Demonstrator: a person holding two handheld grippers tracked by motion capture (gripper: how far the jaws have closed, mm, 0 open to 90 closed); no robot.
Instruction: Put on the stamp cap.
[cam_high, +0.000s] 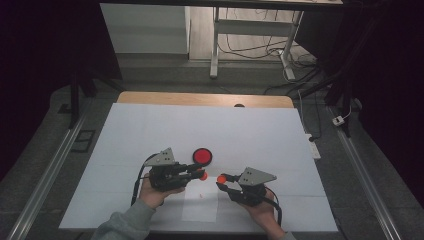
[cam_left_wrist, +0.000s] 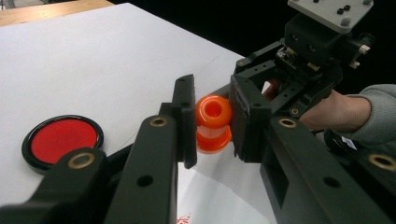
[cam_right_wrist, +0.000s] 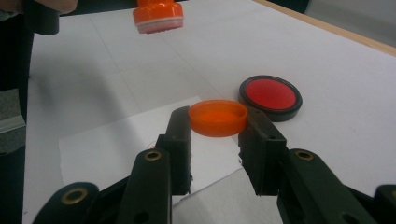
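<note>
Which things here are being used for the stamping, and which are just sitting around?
In use:
- orange plastic stamp, clamped in the left gripper
- round orange plastic cap, clamped in the right gripper
- round red ink pad in a black case
- white paper sheet under the grippers

Just sitting around:
- white desk frame beyond the table
- cables on the floor

- stamp (cam_left_wrist: 213, 123): orange
- cap (cam_right_wrist: 218, 117): orange
- ink pad (cam_right_wrist: 271, 97): red face, black rim
- grippers, left (cam_high: 201, 175) and right (cam_high: 220, 180): black, grey top plates
- table cover (cam_high: 250, 135): white
- paper (cam_high: 200, 205): white, small red mark
- sleeve (cam_high: 122, 225): grey
</note>
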